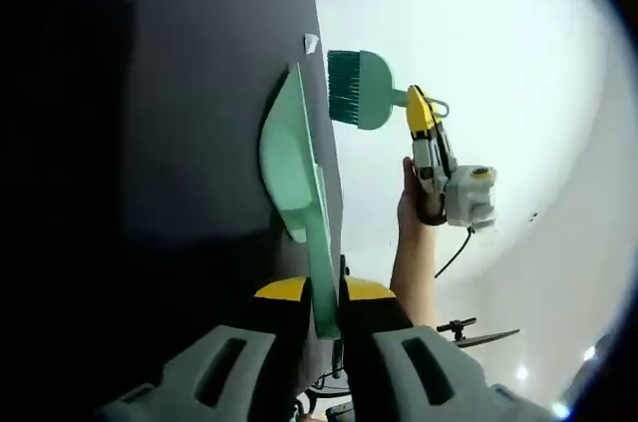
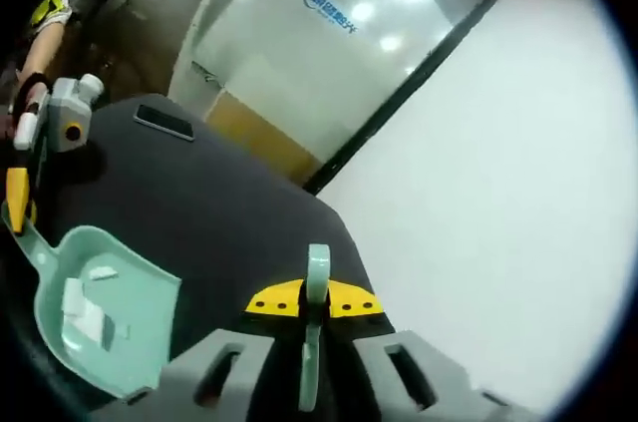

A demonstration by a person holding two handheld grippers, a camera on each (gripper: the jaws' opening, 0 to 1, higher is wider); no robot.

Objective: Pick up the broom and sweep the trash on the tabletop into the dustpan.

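– Jaws first: what has each got?
– Left gripper [image 1: 324, 294] is clenched on the dustpan's thin flat handle. Right gripper [image 2: 316, 304] is clamped on the broom's rounded handle stub.
– And further out?
– The dustpan [image 2: 100, 312], smooth mint plastic with a shallow scoop, lies on the dark matte bench [image 2: 229, 203]. White paper scraps [image 2: 85, 314] already sit inside it. The broom [image 1: 357, 89], a domed mint head with short, stiff teal bristles, hangs past the bench edge.
– Anything left?
– One white scrap [image 1: 311, 43] near the edge, just beyond the pan's lip.
– So, how to finish?
– I'd press the lip flat to the bench, bring the bristles down behind the scrap, and drag it in with a short, light stroke; paper flicks away easily.
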